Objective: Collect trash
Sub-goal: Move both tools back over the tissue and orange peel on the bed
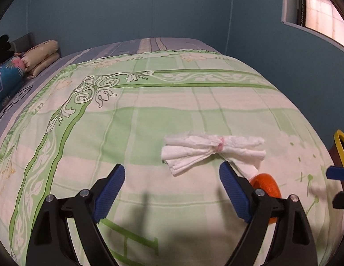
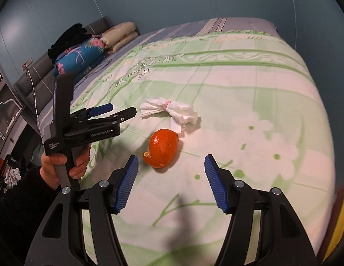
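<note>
Orange peel, a curled citrus shell (image 2: 163, 148), and the crumpled white tissue wad (image 1: 213, 149) lie touching on the green-patterned bedspread (image 1: 149, 119), so I hover my left gripper (image 1: 172, 190) and right gripper (image 2: 170, 184) wide apart, empty, ready to pinch each.

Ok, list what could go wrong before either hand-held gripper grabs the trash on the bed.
1. The orange peel is curved and hollow; the open right hand-held gripper may crush or flick it across the blanket.
2. The tissue lies flat on soft fabric, so the open left hand-held gripper could pinch the blanket with it.
3. Peel and tissue lie close together, so the grippers may collide.
</note>
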A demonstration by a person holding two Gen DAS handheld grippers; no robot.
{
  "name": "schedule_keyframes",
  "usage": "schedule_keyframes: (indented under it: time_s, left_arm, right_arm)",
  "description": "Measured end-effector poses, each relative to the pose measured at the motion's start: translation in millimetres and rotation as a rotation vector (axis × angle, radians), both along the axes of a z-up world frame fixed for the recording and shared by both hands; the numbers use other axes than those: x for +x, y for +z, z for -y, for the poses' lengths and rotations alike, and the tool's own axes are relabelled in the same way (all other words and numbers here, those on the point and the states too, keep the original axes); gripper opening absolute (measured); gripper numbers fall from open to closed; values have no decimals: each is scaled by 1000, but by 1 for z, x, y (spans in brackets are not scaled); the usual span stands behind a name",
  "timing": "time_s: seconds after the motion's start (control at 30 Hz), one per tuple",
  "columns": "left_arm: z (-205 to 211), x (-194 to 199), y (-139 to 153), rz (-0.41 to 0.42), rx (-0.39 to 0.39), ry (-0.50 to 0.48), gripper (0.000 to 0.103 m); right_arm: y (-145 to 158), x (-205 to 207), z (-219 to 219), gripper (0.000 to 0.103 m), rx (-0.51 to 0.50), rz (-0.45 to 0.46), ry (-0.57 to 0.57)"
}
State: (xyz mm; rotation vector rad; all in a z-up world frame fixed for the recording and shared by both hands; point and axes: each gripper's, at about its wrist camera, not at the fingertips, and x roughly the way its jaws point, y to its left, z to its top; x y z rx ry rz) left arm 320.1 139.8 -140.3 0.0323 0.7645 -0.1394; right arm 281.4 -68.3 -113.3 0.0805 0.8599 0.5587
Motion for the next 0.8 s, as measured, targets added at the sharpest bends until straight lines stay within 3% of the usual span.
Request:
schedule_keyframes:
  time_s: [0.33,0.47,0.8]
  left_arm:
    - [19,20,-2,-13,54,-116,84]
    - [24,27,-10,-37,90,-123,84]
    - [33,45,-17,-55,84,-138,84]
  right_arm:
    - [-15,19,-23,59,-11,-44,17]
    - [-17,23,-28,59,-18,-47,25]
    - [-24,37,-45,59,-50,-61,38]
